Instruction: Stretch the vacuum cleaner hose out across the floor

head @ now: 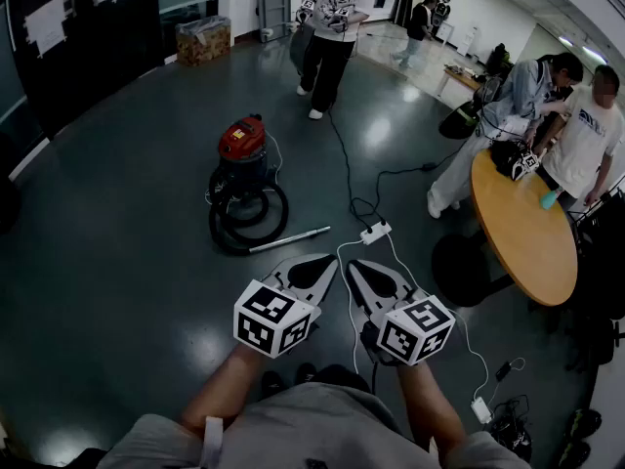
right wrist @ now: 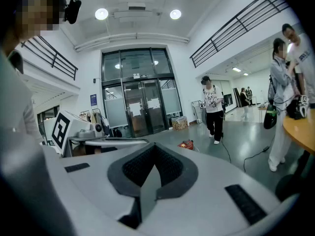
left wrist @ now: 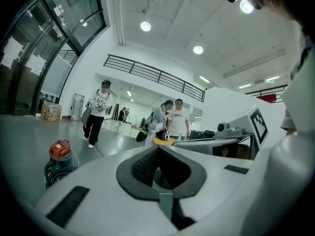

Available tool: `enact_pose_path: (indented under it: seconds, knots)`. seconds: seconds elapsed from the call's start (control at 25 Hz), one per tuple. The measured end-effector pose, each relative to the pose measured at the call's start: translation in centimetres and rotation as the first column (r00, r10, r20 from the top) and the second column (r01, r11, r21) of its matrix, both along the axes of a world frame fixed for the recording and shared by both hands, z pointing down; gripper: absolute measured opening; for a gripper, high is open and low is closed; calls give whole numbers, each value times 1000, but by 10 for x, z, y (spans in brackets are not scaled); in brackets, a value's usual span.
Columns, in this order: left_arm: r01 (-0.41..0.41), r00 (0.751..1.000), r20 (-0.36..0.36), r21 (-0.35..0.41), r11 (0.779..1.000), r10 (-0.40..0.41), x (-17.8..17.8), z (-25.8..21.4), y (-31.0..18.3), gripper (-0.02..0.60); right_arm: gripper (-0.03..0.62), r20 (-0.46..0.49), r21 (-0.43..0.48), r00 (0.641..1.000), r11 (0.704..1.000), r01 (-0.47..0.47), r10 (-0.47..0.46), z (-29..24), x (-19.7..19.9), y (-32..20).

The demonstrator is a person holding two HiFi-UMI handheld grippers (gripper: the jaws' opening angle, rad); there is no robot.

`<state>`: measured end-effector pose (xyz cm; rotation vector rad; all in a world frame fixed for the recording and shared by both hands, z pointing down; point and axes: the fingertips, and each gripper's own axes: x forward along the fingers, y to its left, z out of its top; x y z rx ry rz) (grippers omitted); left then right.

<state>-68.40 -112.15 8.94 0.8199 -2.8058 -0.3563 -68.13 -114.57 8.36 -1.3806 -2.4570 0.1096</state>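
Hose [head: 276,218] lies coiled on the floor [head: 117,213] around the base of the vacuum cleaner [head: 241,143], its metal wand [head: 290,239] jutting out from the coil. Well short of the vacuum cleaner, left gripper [head: 314,270] and right gripper [head: 376,279] hang with jaws together, empty. The hose looks light, ribbed and springy; the stiff wand end seems the surest hold.

We wear a grey tee [head: 293,428] w/ short sleeves. Our left gripper [head: 322,265] & right gripper [head: 359,270]: white shells, black ribbed pads [left wrist: 145,163], b/w square-marker cubes [head: 273,319].
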Motion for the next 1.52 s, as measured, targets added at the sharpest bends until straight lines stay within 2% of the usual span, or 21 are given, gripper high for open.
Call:
enact_pose_path:
  seconds: [0.64,0.96,1.32,1.52]
  knots:
    - [-5,1000,-14,-14,1000,5,-9,3,-2,8,6,-20,10,1000,1000,-17,17,7,-13,-5]
    - [1,1000,-18,-25,1000,-1,-12,6,6,8,6,-34,64,999,998,-6,8,21,-15,4]
    - [15,1000,-22,-39,999,-16,2,10,32,8,6,-8,118,1000,993,19,-18,27,-5,31]
    - [29,999,-35,-47,998,-31,10,16,44,8,6,-5,118,999,992,33,-32,28,2,44]
